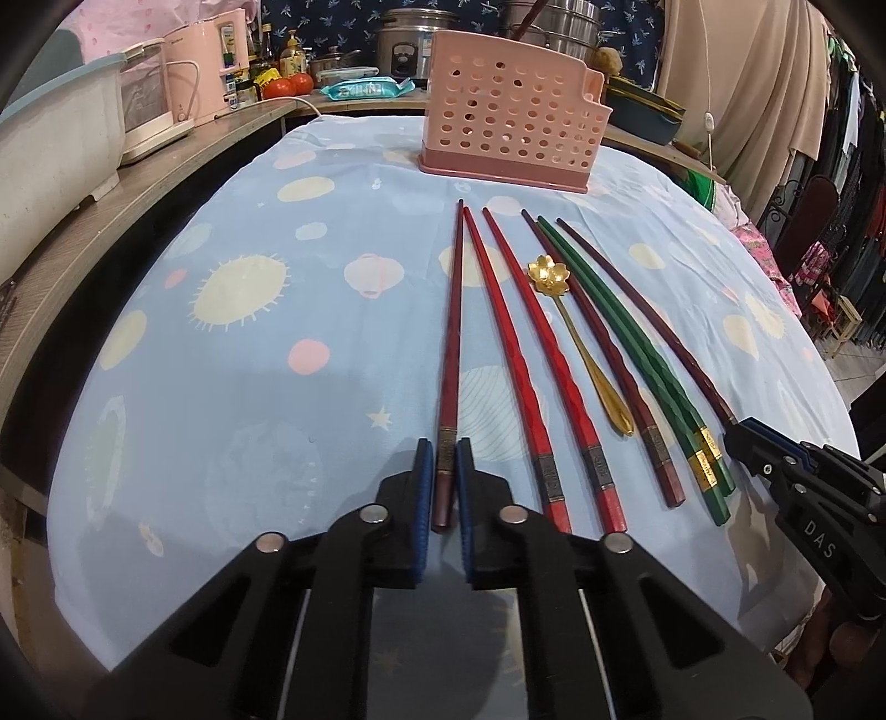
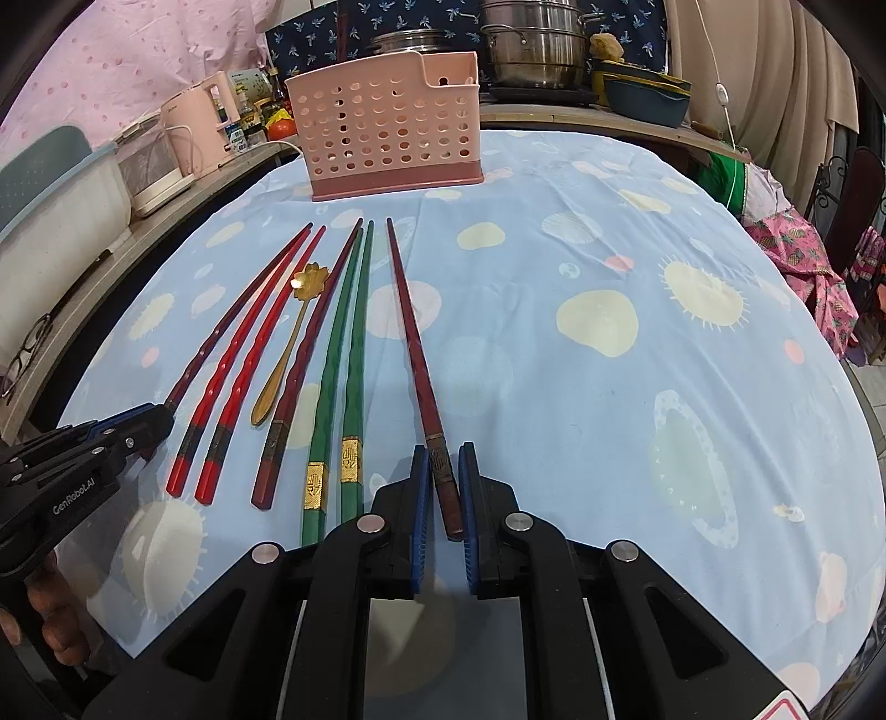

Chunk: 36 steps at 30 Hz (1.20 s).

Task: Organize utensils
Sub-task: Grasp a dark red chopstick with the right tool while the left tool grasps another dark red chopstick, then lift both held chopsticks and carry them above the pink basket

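Several chopsticks lie side by side on the blue tablecloth (image 1: 249, 387): dark red, bright red and green ones, with a gold flower spoon (image 1: 576, 327) among them. My left gripper (image 1: 444, 482) is shut on the thick end of the leftmost dark red chopstick (image 1: 451, 332), which lies on the cloth. My right gripper (image 2: 443, 487) is shut on the thick end of the rightmost dark red chopstick (image 2: 412, 332), also lying on the cloth. A pink perforated utensil holder (image 1: 509, 111) stands upright at the far side; it also shows in the right wrist view (image 2: 387, 127).
A wooden shelf (image 1: 111, 194) along the left holds a white tub, a pink kettle and bottles. Steel pots (image 2: 531, 50) and blue dishes stand behind the holder. Eyeglasses (image 2: 22, 354) lie on the left shelf. Clothes hang at the right.
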Available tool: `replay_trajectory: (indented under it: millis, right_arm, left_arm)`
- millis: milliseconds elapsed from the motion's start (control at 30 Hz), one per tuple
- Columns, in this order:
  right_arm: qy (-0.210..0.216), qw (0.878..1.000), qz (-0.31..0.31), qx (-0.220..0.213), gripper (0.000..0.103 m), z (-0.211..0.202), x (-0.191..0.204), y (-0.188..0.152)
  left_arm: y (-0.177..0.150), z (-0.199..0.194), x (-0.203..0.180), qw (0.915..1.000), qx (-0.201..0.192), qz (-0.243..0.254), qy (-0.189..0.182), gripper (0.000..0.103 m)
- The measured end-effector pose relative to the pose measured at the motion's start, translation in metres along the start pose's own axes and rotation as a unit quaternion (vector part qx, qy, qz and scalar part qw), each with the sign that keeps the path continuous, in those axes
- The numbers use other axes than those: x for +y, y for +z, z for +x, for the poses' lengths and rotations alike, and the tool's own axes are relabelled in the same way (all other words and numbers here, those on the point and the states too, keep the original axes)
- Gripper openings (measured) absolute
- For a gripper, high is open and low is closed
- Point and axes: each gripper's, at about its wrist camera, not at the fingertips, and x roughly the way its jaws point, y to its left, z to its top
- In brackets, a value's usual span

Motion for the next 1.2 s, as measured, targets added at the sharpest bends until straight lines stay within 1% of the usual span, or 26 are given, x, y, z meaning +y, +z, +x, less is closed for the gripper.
replay_trajectory:
  millis: [200,400,633,767,900,1200]
  right_arm:
    - [0.006,1.000,0.001,-0.001,0.008,-0.003,-0.001,0.001]
    - [0.011,1.000,0.004,-0.012,0.007,-0.012,-0.002,0.007]
    - [0.021,0.999,0.017,-0.048,0.007,-0.034,-0.009,0.027]
    - [0.022,0.997,0.021,-0.077,0.007,-0.050,-0.014,0.046]
    - [0.023,0.993,0.025,-0.112,0.007,-0.068,-0.021,0.072]
    - [0.037,0.982,0.043,-0.181,0.007,-0.094,-0.040,0.136]
  left_arm:
    - [0.003,-0.004,0.003,1.0000,0.000,-0.006,-0.008,0.007]
    - [0.013,-0.015,0.009,0.9998,-0.014,-0.015,-0.007,0.007]
    - [0.035,-0.037,0.019,0.9985,-0.043,-0.034,-0.010,0.007]
    - [0.053,-0.051,0.022,0.9972,-0.065,-0.037,-0.010,0.007]
    - [0.081,-0.069,0.024,0.9947,-0.096,-0.036,-0.007,0.007]
    - [0.145,-0.099,0.033,0.9856,-0.164,-0.042,-0.004,0.007]
